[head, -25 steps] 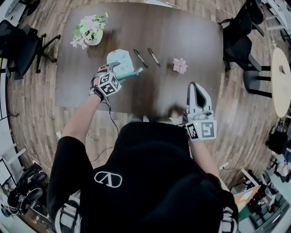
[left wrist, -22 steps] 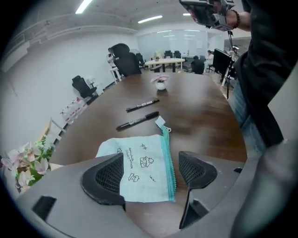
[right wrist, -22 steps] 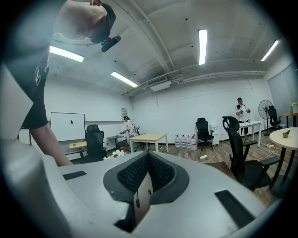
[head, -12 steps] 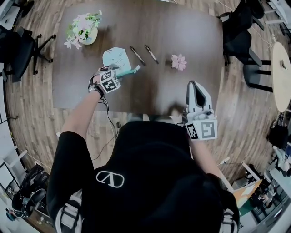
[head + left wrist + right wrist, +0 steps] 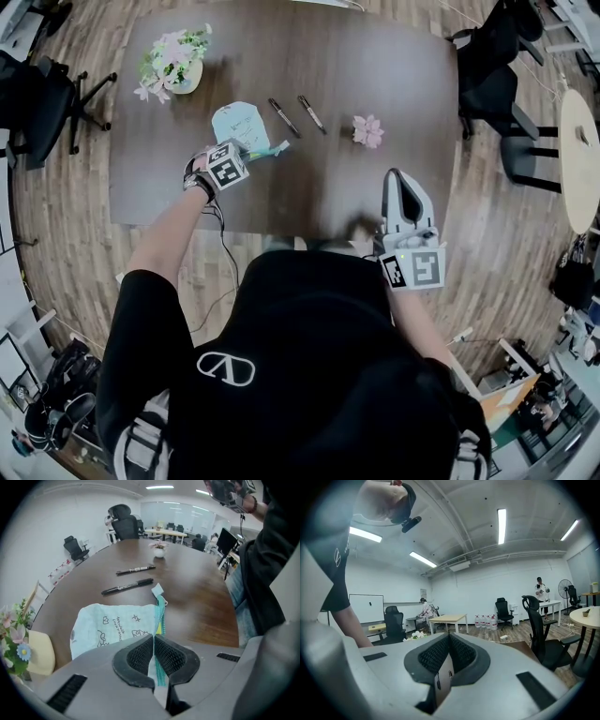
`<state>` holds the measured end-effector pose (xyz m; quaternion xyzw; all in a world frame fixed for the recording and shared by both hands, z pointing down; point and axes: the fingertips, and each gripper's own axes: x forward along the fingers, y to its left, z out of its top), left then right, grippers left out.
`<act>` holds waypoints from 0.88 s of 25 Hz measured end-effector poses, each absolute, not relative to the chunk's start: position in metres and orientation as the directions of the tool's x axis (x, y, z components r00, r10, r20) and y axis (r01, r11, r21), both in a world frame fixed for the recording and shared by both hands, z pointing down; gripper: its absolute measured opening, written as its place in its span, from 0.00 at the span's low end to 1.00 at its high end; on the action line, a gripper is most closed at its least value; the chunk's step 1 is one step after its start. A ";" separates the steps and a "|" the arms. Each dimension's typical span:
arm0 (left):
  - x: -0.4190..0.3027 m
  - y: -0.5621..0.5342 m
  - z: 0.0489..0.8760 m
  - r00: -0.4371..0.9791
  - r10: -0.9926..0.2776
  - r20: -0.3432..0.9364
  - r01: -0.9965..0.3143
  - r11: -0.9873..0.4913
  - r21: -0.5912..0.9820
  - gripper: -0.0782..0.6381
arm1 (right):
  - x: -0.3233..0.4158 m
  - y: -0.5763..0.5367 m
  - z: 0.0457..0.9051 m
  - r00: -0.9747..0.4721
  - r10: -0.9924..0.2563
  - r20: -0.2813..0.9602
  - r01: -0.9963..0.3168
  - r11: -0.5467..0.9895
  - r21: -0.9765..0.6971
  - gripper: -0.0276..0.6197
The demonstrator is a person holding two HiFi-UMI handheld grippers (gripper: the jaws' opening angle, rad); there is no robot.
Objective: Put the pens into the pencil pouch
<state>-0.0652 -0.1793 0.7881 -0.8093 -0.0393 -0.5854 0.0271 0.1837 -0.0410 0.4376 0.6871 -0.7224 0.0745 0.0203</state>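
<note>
left gripper point(image 5: 153, 656): jaws pinch pencil pouch point(image 5: 112, 627) edge, its near part hidden | 2 pens point(image 5: 127, 586) beyond jaws | right gripper point(image 5: 449, 653): jaws pressed together, empty

Table point(image 5: 375, 197): bore every item below.
Pencil pouch point(image 5: 239, 122): flat on the table, left of centre.
Left pen point(image 5: 285, 118) and right pen point(image 5: 312, 113): side by side, roughly parallel, apart from each other, just right of the pouch without touching it.
Flower ornament point(image 5: 369, 131): right of the pens, apart from them.
Flower pot point(image 5: 178, 67): far left corner, behind the pouch.
Left gripper point(image 5: 153, 644): at the pouch's near right edge, jaws pinched on its zip edge.
Right gripper point(image 5: 397, 178): by the table's near edge, right of centre, well apart from all items.
Office chair point(image 5: 37, 94): on the floor, left of the table.
</note>
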 end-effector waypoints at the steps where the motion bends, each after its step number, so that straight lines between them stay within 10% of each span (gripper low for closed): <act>1: -0.063 -0.181 0.783 0.332 0.034 0.943 0.066 -0.998 0.013 0.13 | 0.183 -0.041 0.437 -0.056 -0.990 0.127 -0.996 0.046 -0.081 0.04; 22: -0.046 -0.199 0.556 0.829 -0.268 0.491 -0.512 -0.716 0.475 0.12 | 0.184 -0.054 0.407 -0.110 -0.994 0.017 -0.988 0.107 -0.115 0.04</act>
